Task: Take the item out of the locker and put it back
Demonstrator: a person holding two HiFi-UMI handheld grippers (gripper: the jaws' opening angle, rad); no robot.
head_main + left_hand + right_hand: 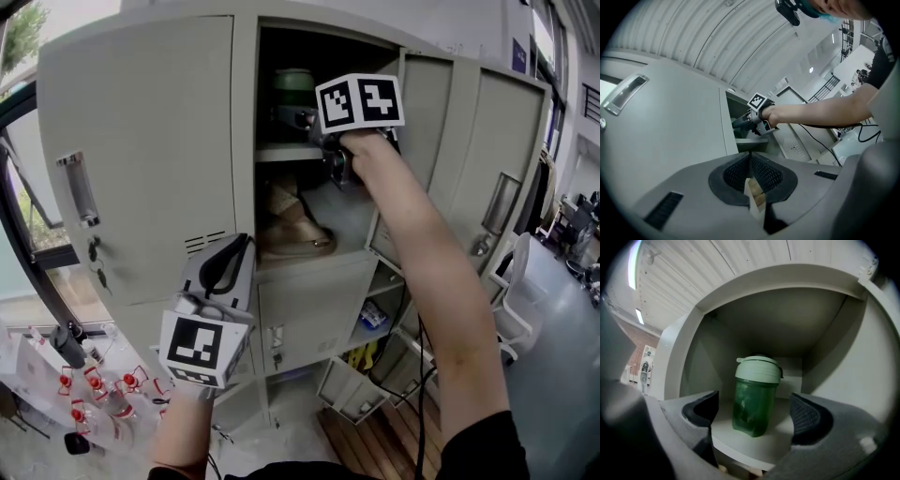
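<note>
A green translucent bottle (pixel 754 399) with a pale green lid stands upright on the upper shelf (pixel 740 441) of the open locker; in the head view the bottle (pixel 292 94) shows in the dark at the top of the compartment. My right gripper (pixel 754 412) is open, its pads apart on either side in front of the bottle and not touching it. In the head view the right gripper (pixel 323 141) reaches into the locker mouth under its marker cube. My left gripper (pixel 223 265) hangs low in front of the lockers, shut with nothing held (pixel 750 164).
Below the shelf (pixel 286 153) lies a brown, hat-like thing (pixel 295 234). The open door (pixel 417 159) stands to the right of my right arm. A closed locker door (pixel 141 159) with a handle is at the left. Lower lockers stand open with small items. Red-capped bottles (pixel 94 394) sit on the floor.
</note>
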